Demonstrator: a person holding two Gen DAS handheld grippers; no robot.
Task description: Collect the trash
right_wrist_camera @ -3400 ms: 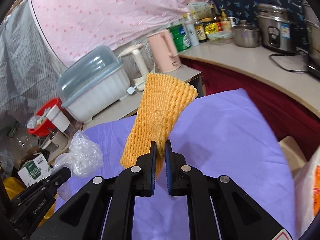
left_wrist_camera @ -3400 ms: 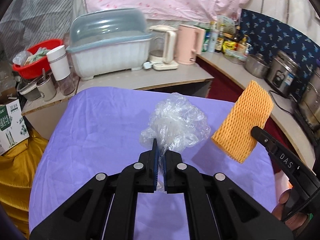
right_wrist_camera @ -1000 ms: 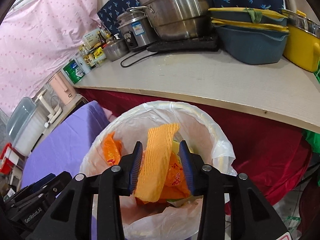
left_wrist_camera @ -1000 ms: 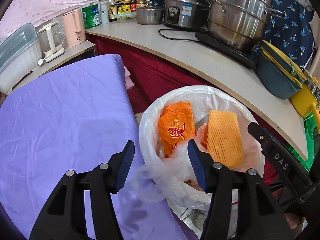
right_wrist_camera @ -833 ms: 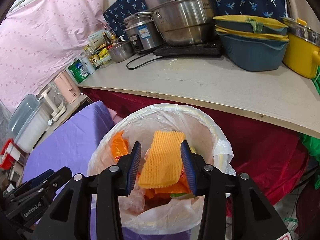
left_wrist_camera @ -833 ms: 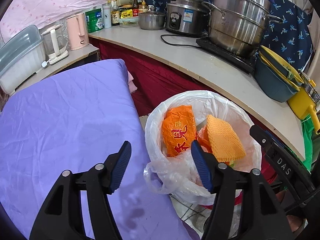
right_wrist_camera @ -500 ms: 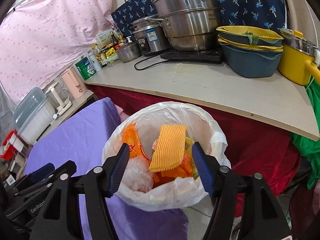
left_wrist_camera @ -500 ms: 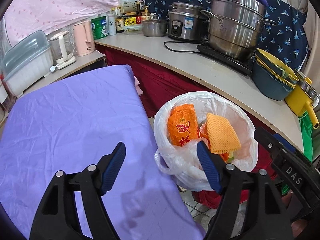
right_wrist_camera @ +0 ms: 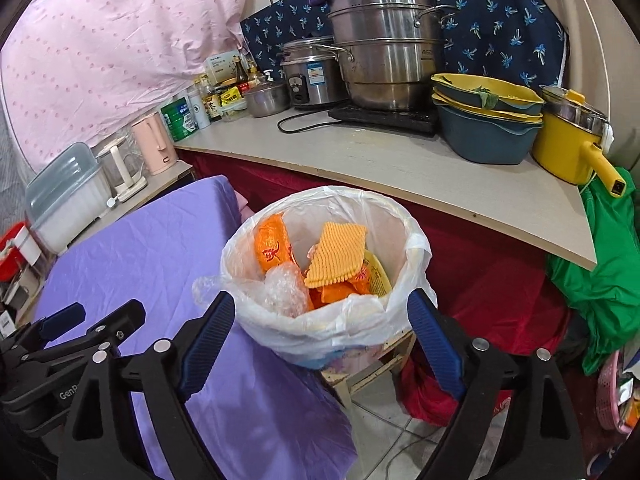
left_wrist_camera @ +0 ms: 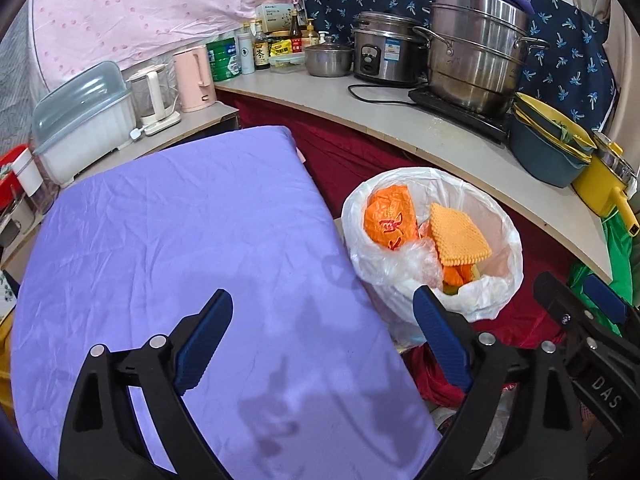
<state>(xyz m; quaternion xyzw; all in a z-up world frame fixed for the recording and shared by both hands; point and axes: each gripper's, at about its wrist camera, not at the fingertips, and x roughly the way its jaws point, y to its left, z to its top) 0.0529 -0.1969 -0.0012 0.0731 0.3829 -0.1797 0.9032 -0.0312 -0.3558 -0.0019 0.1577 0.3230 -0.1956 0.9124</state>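
Both the left gripper (left_wrist_camera: 322, 332) and right gripper (right_wrist_camera: 320, 334) are spread, empty; foam net (right_wrist_camera: 337, 254) and crumpled film (right_wrist_camera: 285, 288) sit in the lined bin (right_wrist_camera: 414, 248) at 12 o'clock; a low sweep could snag the loose liner, tipping it.

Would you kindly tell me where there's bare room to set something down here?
The purple table is bare throughout. The counter has a free strip along its front edge. Crowded: the bin and the counter's back.

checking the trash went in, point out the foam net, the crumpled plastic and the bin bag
foam net (right_wrist_camera: 338, 254), right wrist view, middle of its ribbed face
crumpled plastic (right_wrist_camera: 282, 290), right wrist view, top of the wad
bin bag (right_wrist_camera: 416, 248), right wrist view, right rim
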